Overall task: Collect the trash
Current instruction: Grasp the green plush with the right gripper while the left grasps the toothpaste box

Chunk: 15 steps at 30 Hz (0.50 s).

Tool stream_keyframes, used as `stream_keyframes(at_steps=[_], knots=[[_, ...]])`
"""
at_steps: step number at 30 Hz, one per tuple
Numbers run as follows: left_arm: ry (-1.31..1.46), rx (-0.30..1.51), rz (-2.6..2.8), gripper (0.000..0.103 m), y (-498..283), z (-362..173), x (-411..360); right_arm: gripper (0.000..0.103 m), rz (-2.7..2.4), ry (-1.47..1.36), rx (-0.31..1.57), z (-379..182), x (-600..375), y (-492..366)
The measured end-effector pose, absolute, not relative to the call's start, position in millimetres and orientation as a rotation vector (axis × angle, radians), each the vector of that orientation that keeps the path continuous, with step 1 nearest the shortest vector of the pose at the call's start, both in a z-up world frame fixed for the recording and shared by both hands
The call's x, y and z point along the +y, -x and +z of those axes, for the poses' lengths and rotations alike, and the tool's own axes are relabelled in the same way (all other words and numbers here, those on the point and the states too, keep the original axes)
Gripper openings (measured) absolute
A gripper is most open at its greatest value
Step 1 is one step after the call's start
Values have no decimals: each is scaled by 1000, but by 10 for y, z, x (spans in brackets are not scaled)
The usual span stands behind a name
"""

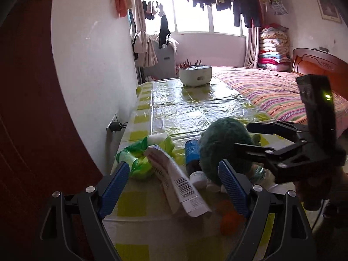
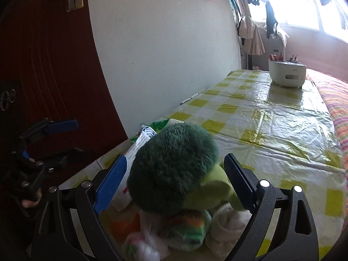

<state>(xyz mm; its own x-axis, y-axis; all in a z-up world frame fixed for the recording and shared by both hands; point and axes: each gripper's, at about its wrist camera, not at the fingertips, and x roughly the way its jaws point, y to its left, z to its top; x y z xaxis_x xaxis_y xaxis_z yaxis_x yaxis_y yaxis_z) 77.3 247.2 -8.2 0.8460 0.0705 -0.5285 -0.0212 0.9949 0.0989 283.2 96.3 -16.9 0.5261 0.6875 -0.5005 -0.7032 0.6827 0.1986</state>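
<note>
— Nearest the right wrist camera sits what?

— Loose bits at the table's (image 2: 271,117) near edge: a crumpled plastic wrapper (image 2: 141,243), a white sock (image 2: 228,224), and above them a green plush (image 2: 174,165). The right gripper (image 2: 175,181) has its blue pads wide apart, one on each side of the plush, gripping nothing.

— And the left one?

— The left gripper (image 1: 174,189) is also spread, empty. Between its pads lies a white tube (image 1: 180,182) with a barcode, tilted across the near edge. A green bag (image 1: 139,158) lies just behind the tube toward the wall side, and a blue bottle (image 1: 192,154) rests on its side against the plush (image 1: 224,148).

— So which step is in hand?

— Judging from the poses, the picking has only begun: both grippers are lined up over the pile at the near edge, nothing lifted yet. A pale tub (image 1: 195,75) stands well apart at the far edge; whether it is the bin cannot be told.

— What does the next move call for?

— Probably closing the left pads on the tube, which lies aslant, so the grip should cross its narrow width. The right one frames the plush, hardly trash; it likely needs to drop lower toward the wrapper, which is flimsy and may slip.
</note>
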Motion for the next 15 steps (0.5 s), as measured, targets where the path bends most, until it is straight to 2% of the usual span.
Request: stream_keyframes(at_steps=[7, 11, 15], knots=[[-55, 604, 71, 82, -782, -149, 2628, 89, 809, 66, 619, -268, 1141, -2921], [-36, 646, 86, 82, -846, -218, 2656, 76, 803, 96, 611, -237, 1160, -2891], [-23, 700, 90, 82, -960, -291, 2622, 72, 813, 99, 576, -183, 1124, -2787]])
